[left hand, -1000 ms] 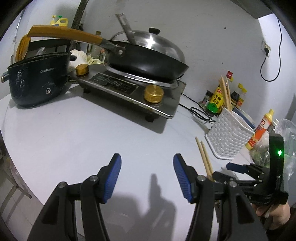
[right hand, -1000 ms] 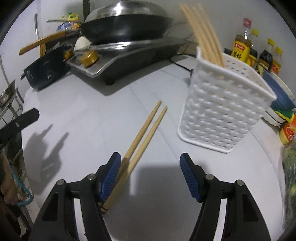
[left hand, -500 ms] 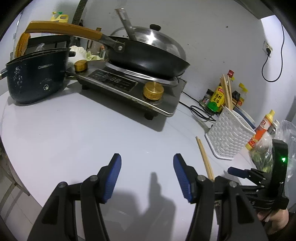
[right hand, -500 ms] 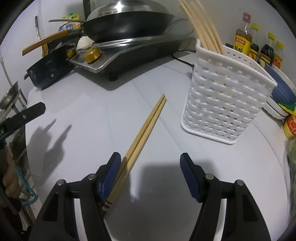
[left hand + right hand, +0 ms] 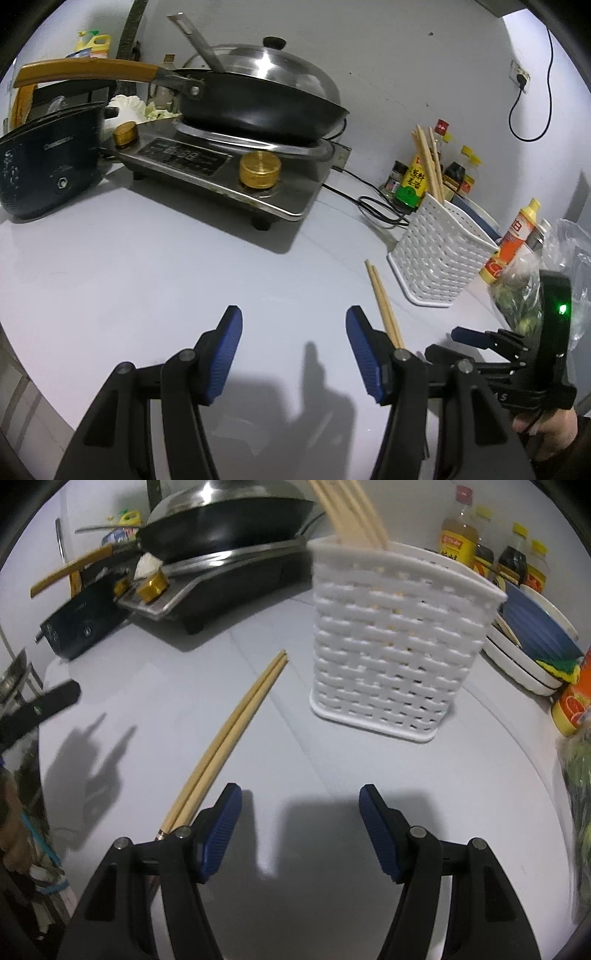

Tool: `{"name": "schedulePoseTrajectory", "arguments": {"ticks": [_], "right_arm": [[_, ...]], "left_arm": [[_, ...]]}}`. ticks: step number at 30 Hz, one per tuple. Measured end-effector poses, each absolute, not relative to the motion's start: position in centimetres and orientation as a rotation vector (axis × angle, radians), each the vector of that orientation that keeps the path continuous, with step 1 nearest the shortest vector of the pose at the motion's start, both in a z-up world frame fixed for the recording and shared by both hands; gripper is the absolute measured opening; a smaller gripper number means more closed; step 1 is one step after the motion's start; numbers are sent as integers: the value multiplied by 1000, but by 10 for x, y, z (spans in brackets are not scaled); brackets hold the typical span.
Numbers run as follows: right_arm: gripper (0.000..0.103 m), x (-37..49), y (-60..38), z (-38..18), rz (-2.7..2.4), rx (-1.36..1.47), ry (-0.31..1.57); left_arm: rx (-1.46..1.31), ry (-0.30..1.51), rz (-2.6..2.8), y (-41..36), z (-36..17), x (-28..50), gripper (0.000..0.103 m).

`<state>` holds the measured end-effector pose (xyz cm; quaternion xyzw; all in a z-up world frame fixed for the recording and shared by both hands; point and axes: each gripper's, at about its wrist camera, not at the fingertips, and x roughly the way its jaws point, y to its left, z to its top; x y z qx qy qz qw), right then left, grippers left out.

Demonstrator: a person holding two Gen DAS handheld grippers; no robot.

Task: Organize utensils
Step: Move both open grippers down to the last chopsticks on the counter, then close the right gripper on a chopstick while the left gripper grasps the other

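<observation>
Chopsticks (image 5: 229, 734), a loose pair, lie flat on the white tabletop (image 5: 295, 760), running from the lower left of the right wrist view up toward its centre, tips close together and pointing at the stove (image 5: 221, 576). Just right of them stands the white lattice holder (image 5: 399, 646), with more chopsticks upright in its far corner.

The right tool (image 5: 301, 830) hangs over bare tabletop with its blue pads well apart and nothing between them; the pair's thick ends sit just outside its left pad, partly hidden behind that finger. The left tool (image 5: 293, 354) is likewise about half open and empty, with the same pair (image 5: 384, 306) showing just past its right pad at the lower right of its own view.

Judged from here, the next step is gripping the pair, and the trouble is alignment. The sticks are outside the right tool's gap, so closing now would catch air or nudge them sideways. Lying flat on a smooth surface, they are thin and likely to roll or split apart, leaving one stick behind. A grip near the thick ends would let the long tips sag and swing, and they could knock the light holder, which looks easy to tip. The two tools are also close together near the pair's ends, so they could bump each other.
</observation>
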<state>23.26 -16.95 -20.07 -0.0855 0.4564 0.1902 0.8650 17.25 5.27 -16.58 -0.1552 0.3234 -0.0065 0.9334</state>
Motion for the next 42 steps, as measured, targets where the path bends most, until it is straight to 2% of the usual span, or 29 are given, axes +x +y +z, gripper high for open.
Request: {"name": "schedulePoseTrajectory", "arguments": {"ticks": [8, 36, 38, 40, 42], "right_arm": [[64, 230, -139, -202, 465, -211, 958], [64, 225, -141, -210, 351, -259, 987], [61, 227, -142, -209, 355, -272, 983], [46, 230, -140, -209, 383, -264, 982], [38, 234, -136, -209, 400, -255, 977]], "left_arm": [[-299, 663, -40, 47, -163, 172, 58], [-375, 688, -63, 73, -180, 167, 58], [-371, 694, -67, 71, -182, 168, 58], [-359, 709, -74, 68, -183, 170, 58], [-336, 727, -83, 63, -184, 172, 58]]}}
